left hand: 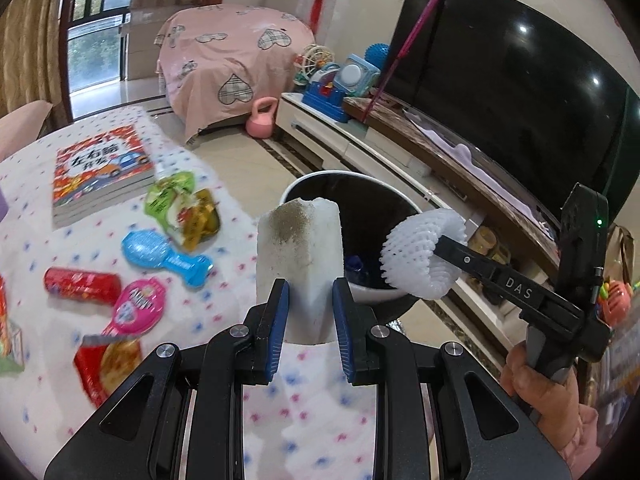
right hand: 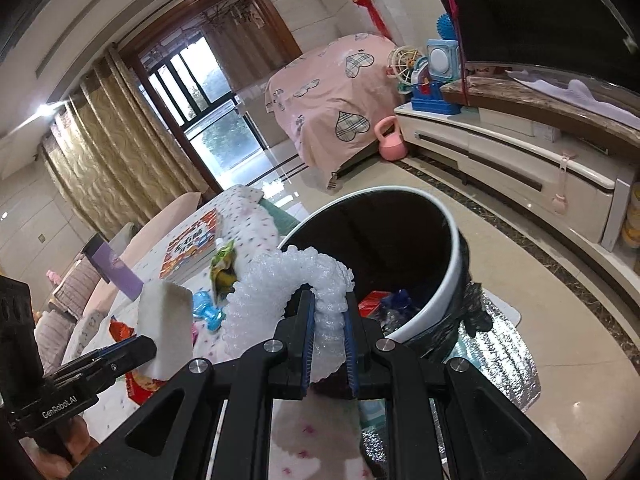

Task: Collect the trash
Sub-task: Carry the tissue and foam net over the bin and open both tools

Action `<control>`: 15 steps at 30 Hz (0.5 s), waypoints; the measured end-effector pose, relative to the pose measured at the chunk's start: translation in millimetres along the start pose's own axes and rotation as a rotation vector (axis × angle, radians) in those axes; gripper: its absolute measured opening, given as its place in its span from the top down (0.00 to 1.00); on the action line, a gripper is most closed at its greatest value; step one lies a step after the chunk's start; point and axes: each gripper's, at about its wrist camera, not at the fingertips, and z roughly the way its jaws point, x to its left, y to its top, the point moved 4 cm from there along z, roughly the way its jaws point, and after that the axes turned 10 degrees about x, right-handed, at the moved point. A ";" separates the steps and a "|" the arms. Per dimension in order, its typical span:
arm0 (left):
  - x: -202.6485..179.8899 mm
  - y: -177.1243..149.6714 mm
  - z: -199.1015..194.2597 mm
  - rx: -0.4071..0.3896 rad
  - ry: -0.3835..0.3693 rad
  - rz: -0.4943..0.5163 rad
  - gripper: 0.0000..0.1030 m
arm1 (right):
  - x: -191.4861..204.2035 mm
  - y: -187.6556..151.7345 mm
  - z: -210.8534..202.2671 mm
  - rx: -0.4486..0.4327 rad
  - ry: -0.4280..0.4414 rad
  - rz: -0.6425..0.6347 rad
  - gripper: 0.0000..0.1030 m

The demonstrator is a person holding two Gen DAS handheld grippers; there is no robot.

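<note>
My left gripper (left hand: 310,308) is shut on a white foam block (left hand: 300,256) with a brown dirty patch near its top, held upright at the table's edge. Just beyond it stands the trash bin (left hand: 376,196), white-rimmed with a black liner and some trash inside. My right gripper (right hand: 326,320) is shut on a white foam fruit net (right hand: 280,292), which it holds over the near rim of the bin (right hand: 450,264). The left wrist view shows the right gripper (left hand: 442,246) and net (left hand: 420,256) above the bin's right side. The left gripper (right hand: 146,350) with the block (right hand: 166,320) appears at the left of the right wrist view.
On the flowered tablecloth (left hand: 224,280) lie a book (left hand: 100,168), a green wrapper (left hand: 180,204), a blue plastic piece (left hand: 160,256), a red wrapper (left hand: 82,284), a pink piece (left hand: 138,308) and a red packet (left hand: 108,364). A TV cabinet (right hand: 520,168) and a pink kettlebell (right hand: 390,144) stand beyond the bin.
</note>
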 end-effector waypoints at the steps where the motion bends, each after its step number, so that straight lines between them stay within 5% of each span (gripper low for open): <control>1: -1.9 2.1 1.4 0.001 -0.002 0.004 0.79 | -2.8 2.3 -0.1 -0.002 -0.004 0.001 0.87; 15: -32.6 43.2 40.3 0.030 -0.021 0.053 0.79 | -29.5 32.1 15.2 0.018 -0.074 -0.010 0.85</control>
